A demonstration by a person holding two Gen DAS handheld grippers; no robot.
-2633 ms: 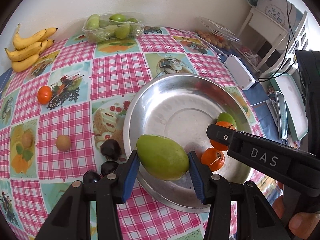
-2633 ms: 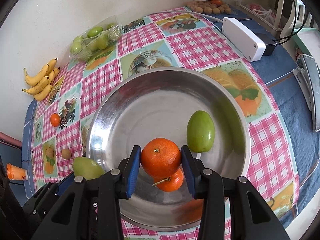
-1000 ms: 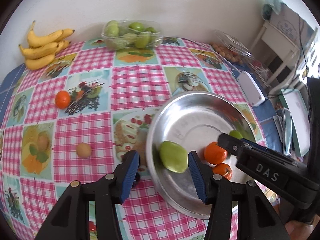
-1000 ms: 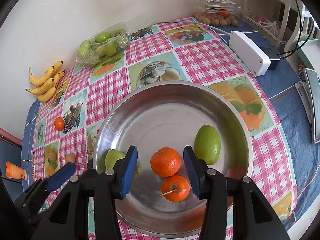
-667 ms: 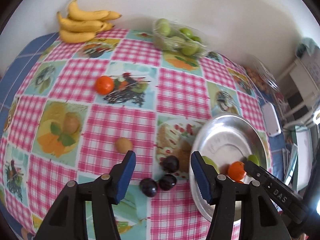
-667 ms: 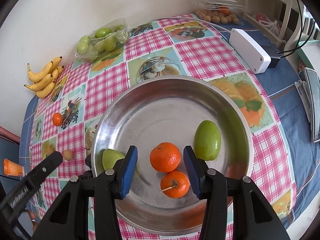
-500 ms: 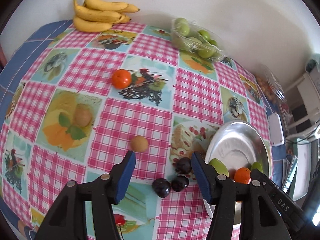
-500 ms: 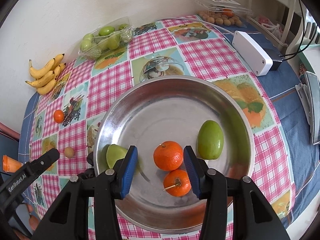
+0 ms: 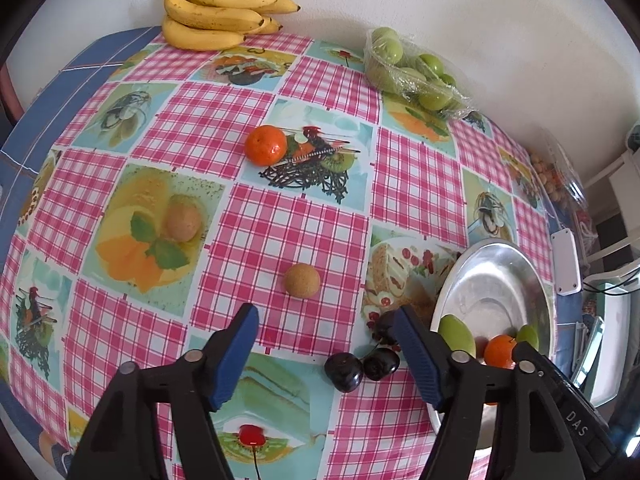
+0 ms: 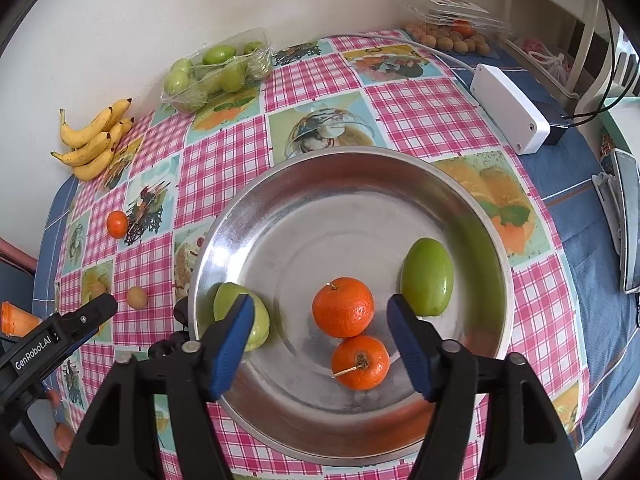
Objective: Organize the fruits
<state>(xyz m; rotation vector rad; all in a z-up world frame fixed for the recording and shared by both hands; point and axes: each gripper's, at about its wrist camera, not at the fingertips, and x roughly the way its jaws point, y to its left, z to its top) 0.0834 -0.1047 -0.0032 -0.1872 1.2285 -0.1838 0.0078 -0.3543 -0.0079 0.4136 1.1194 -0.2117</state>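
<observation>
Your left hand-held gripper [image 9: 326, 346] and right hand-held gripper [image 10: 320, 334], jaws just widened, both empty; round tan fruit [image 9: 302, 279] loose on the checked counter [image 9: 280, 236], outside the shallow steel bowl [image 10: 460, 196]: an off-centre pinch may roll it away.

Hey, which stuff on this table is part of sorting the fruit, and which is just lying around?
Part of the job:
- round steel bowl holding two tangerines and two green mangoes
- loose orange tangerine
- small round tan fruit
- dark cherries

Lying about:
- white plastic box
- yellow banana bunch
- wrapped tray of green fruit
</observation>
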